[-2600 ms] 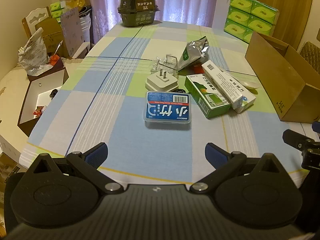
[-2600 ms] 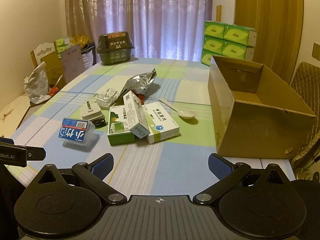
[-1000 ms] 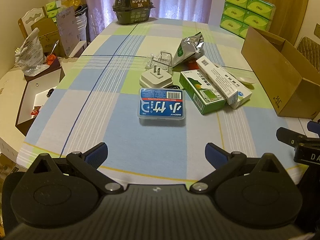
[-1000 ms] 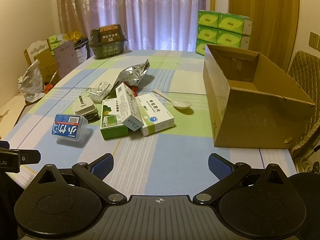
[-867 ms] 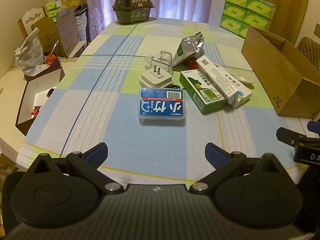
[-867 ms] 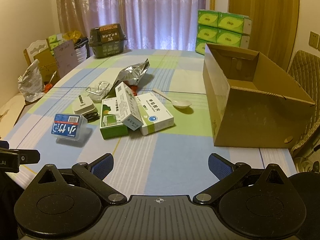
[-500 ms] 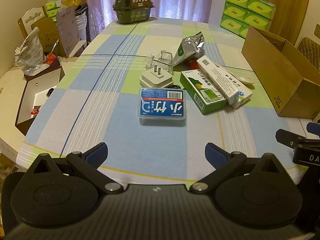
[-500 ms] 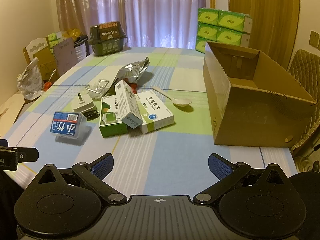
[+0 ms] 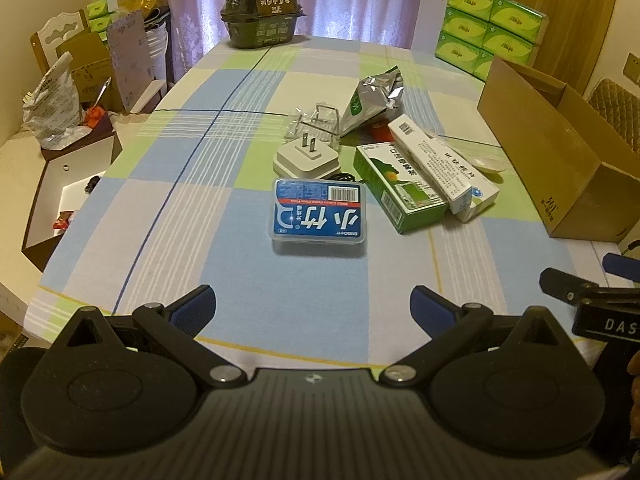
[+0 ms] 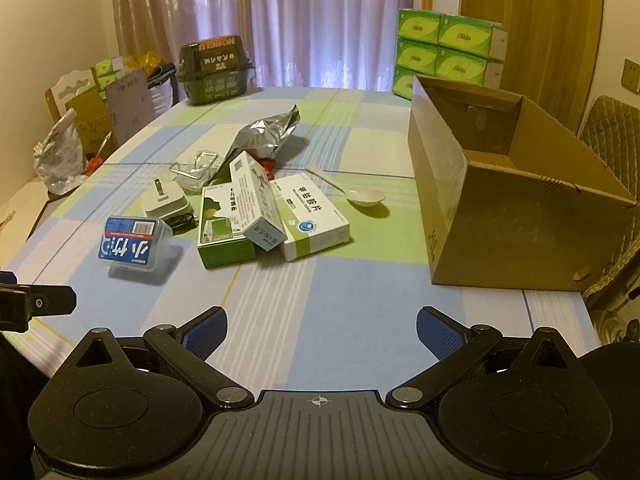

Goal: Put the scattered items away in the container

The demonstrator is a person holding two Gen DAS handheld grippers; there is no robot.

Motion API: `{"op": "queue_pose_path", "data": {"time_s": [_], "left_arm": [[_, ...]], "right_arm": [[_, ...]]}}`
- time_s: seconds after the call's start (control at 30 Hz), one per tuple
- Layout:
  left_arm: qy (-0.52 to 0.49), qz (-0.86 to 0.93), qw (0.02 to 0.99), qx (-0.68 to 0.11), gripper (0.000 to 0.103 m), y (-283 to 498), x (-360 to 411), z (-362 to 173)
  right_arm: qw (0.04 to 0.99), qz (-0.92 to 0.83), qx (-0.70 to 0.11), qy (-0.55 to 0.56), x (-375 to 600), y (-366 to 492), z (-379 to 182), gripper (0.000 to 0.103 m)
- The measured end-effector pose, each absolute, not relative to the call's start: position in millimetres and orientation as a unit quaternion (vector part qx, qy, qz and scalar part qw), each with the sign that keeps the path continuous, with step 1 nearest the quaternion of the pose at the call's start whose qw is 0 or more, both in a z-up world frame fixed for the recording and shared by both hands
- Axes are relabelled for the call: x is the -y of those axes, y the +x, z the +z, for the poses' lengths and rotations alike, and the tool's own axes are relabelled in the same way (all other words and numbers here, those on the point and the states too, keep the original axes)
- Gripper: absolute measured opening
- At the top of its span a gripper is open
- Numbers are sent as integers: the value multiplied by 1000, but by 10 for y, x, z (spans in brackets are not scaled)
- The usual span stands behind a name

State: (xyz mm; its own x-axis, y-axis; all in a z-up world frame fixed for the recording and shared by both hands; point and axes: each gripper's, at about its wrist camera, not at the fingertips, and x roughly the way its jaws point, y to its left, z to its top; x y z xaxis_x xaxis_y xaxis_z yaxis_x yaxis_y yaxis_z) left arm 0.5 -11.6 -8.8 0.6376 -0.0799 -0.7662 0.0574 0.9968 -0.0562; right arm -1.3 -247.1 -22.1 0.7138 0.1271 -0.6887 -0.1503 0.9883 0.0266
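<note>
Scattered on the checked tablecloth lie a blue-labelled clear plastic case (image 9: 319, 216) (image 10: 130, 245), a white plug adapter (image 9: 306, 158) (image 10: 165, 201), a green box (image 9: 398, 186) (image 10: 224, 228), white medicine boxes (image 9: 434, 166) (image 10: 312, 216), a silver foil bag (image 9: 374, 100) (image 10: 264, 136), a white spoon (image 10: 356, 192) and a clear clip holder (image 9: 314, 122). The open cardboard box (image 10: 516, 204) (image 9: 556, 152) stands at the right. My left gripper (image 9: 314, 306) is open, just short of the blue case. My right gripper (image 10: 322, 330) is open over bare cloth, nearer than the boxes.
A dark green covered basket (image 9: 262, 8) sits at the table's far end. Green tissue packs (image 10: 448, 52) are stacked behind the cardboard box. A chair and clutter (image 9: 84, 76) crowd the left side, and a padded chair (image 10: 612, 136) stands to the right.
Both grippers have drifted slightly over the table, staying open. The items on the cloth have not moved.
</note>
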Motion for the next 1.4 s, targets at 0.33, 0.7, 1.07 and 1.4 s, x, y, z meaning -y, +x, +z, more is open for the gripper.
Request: {"op": "queue_pose_path", "data": {"time_s": [0.33, 0.7, 1.07, 1.4], "left_arm": [[-19, -47, 904, -424, 102, 55, 100, -83], [-23, -46, 903, -426, 102, 87, 86, -112], [-22, -50, 902, -429, 102, 106, 62, -166], [-25, -62, 901, -430, 102, 156, 26, -222]], "right_arm": [[922, 75, -379, -14, 2468, 23, -252, 103], [919, 74, -387, -11, 2478, 62, -278, 103], [914, 75, -398, 3, 2488, 122, -322, 103], [910, 77, -407, 8, 2492, 176, -368, 103]]}}
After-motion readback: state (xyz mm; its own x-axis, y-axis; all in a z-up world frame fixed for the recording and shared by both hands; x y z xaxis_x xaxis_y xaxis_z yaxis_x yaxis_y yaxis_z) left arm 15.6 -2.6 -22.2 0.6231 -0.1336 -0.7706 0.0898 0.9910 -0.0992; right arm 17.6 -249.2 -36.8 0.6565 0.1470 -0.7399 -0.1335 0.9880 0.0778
